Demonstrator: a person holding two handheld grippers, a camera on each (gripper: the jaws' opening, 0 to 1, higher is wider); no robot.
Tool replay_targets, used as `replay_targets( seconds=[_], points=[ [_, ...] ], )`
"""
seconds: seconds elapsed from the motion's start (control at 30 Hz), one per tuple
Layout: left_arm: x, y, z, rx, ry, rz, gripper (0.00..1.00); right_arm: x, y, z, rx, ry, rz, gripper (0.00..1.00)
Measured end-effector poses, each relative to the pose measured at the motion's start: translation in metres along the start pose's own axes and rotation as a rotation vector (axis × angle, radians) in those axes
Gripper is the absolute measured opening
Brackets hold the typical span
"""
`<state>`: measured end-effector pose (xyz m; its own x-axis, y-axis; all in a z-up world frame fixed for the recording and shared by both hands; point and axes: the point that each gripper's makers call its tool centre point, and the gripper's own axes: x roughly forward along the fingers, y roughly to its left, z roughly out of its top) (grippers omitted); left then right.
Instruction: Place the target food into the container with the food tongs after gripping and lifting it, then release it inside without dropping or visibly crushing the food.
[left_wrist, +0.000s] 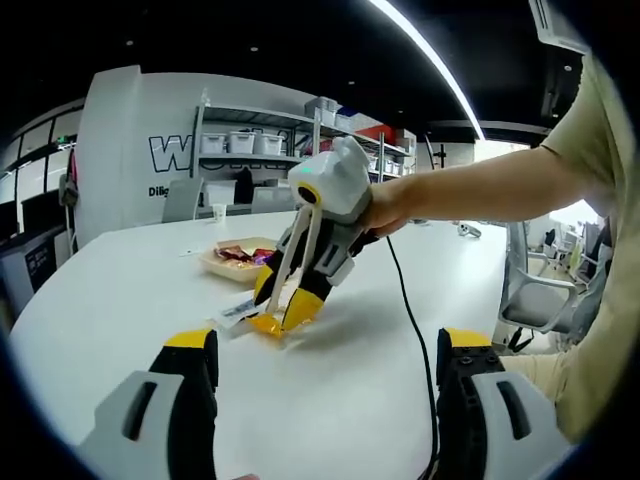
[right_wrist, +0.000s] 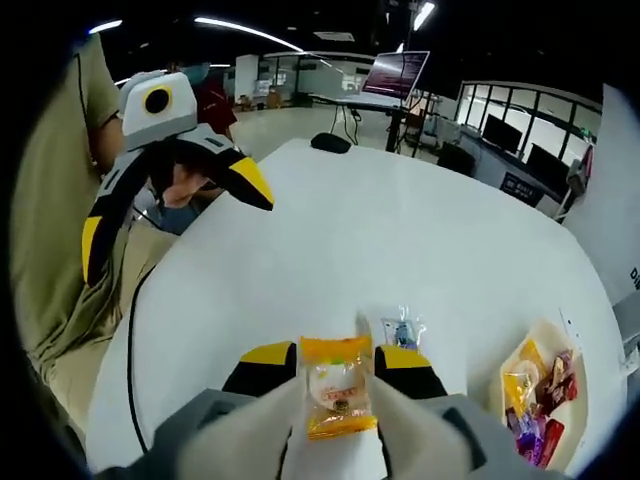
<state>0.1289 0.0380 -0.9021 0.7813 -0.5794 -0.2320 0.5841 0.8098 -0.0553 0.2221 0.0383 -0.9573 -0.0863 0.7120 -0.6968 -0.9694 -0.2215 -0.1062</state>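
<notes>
In the left gripper view, the left gripper (left_wrist: 325, 375) is hanging over the white tabletop (left_wrist: 120, 290) with its fingers (left_wrist: 190, 360) wide apart and nothing between them. Across from it, a hand (left_wrist: 385, 205) is holding the right gripper (left_wrist: 285, 312), which is pointing down at the tabletop. Its yellow tips are closing on an orange snack packet (left_wrist: 270, 325) that is touching the tabletop. A small clear wrapper (left_wrist: 235, 312) is lying just beside it. Farther back, a tray (left_wrist: 222, 262) is sitting with bright snacks in it.

In the right gripper view, the snack packet (right_wrist: 338, 385) is sitting right between the right gripper's fingers (right_wrist: 405, 365), and they are squeezing it from both sides. Its long side is running straight ahead, the same way the fingers are pointing. The clear wrapper (right_wrist: 402, 330) is lying just past the tips. The tray (right_wrist: 530, 360) is off to the right, well apart from the packet. The left gripper (right_wrist: 165, 210) is hanging open at the upper left.
</notes>
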Motion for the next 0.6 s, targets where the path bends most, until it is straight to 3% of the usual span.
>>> replay_targets(
  seconds=[0.6],
  points=[
    [-0.0008, -0.0008, -0.0002, -0.001, 0.0, 0.001, 0.88, -0.0021, 0.0023, -0.0004, 0.013, -0.009, -0.003, 0.23]
  ],
)
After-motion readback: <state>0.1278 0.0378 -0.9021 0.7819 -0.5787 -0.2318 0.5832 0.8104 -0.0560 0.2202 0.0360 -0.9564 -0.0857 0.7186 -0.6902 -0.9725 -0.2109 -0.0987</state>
